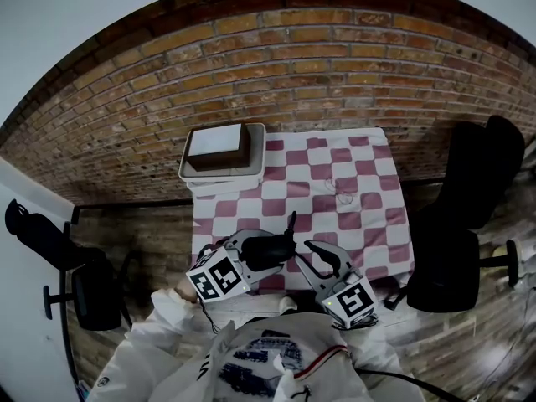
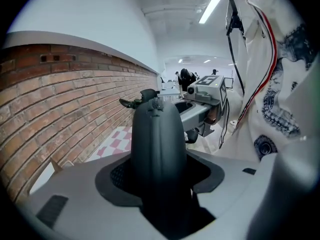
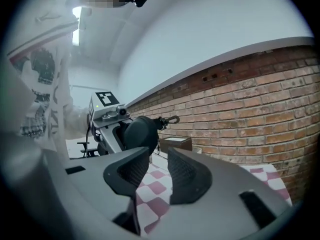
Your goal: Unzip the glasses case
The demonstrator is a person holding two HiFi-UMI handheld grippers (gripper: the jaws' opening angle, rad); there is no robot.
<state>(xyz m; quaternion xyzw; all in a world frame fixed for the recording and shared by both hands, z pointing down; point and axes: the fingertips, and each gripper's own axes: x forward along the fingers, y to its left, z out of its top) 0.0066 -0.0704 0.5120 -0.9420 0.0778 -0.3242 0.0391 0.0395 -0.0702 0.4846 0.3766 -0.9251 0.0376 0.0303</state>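
As the left tongs (image 2: 159, 176) pinch it, the black glasses case (image 2: 157, 139) is held over the near edge of the checked tabletop (image 1: 352, 191), its zip pull (image 3: 167, 120) sticking off the far end. The right tongs (image 3: 155, 166) are just beside it, spread partway, with nothing between the pads. A tray (image 1: 188, 174) with a box (image 1: 218, 143) is at the far left corner, by the brick wall (image 1: 293, 57).

Counts, as I read them from my station: two grippers, namely left gripper (image 1: 261, 252) and right gripper (image 1: 311, 258); one glasses case (image 1: 276, 245); one checked table (image 1: 368, 174); one white tray (image 1: 191, 174); one box (image 1: 219, 145); two black chairs (image 1: 456, 249); one brick wall (image 1: 335, 65).
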